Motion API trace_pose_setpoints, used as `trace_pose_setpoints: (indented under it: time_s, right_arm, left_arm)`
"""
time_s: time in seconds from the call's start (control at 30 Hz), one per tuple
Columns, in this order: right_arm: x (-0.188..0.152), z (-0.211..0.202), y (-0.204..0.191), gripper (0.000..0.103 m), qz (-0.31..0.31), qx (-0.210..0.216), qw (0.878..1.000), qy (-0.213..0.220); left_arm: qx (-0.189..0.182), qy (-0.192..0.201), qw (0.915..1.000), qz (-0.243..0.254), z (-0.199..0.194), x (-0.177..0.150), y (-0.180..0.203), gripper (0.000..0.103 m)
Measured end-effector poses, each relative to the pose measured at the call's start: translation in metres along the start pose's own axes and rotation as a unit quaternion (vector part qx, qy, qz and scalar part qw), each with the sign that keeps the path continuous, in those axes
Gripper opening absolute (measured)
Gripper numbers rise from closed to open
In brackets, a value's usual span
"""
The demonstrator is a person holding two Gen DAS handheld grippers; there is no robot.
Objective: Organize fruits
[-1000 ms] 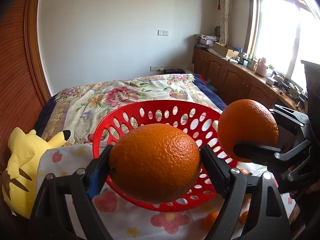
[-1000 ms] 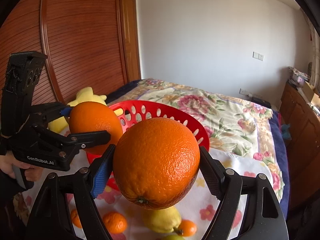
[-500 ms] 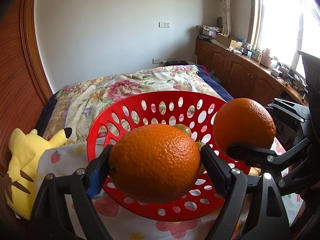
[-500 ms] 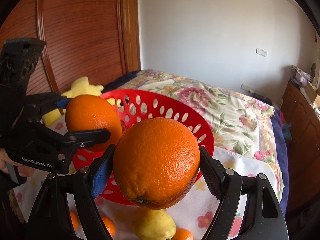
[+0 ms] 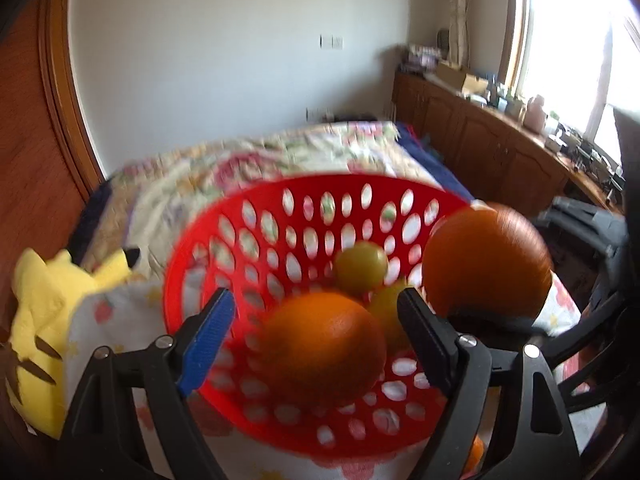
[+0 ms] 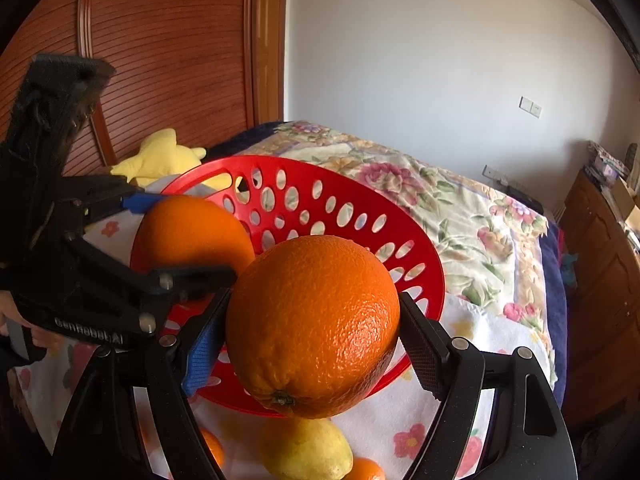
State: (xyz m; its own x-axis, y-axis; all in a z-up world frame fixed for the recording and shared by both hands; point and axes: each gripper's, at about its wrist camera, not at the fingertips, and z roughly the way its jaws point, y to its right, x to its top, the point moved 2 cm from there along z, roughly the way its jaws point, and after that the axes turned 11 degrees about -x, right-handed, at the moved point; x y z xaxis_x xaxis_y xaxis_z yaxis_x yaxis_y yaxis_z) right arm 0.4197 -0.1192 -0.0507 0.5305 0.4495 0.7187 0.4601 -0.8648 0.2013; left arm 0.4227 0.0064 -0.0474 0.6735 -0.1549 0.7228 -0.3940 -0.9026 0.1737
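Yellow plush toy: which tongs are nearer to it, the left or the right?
Left. The left tongs hang just right of the toy; the right tongs are farther off, beyond the left tongs.

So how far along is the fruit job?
Done: two greenish fruits lie in the red basket. In hand: an orange sits low in the basket between the left gripper fingers, pads apparently clear of it, though the view is blurred; the right gripper clamps a second orange above the rim. Left: a yellow pear and small oranges on the cloth.
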Motion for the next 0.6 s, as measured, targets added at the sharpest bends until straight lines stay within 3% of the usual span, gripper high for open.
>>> trace_pose_setpoints:
  time_s: [0.23, 0.6]
  right_arm:
    - [-0.003, 0.003, 0.003, 0.082, 0.009, 0.004, 1.000, -0.003]
    - [-0.003, 0.007, -0.012, 0.082, 0.026, 0.026, 0.999, -0.005]
  left_arm:
    - [0.011, 0.028, 0.9995, -0.003, -0.024, 0.015, -0.006, 0.084]
    - [0.018, 0.041, 0.9985, -0.031, -0.054, -0.030, -0.027, 0.084]
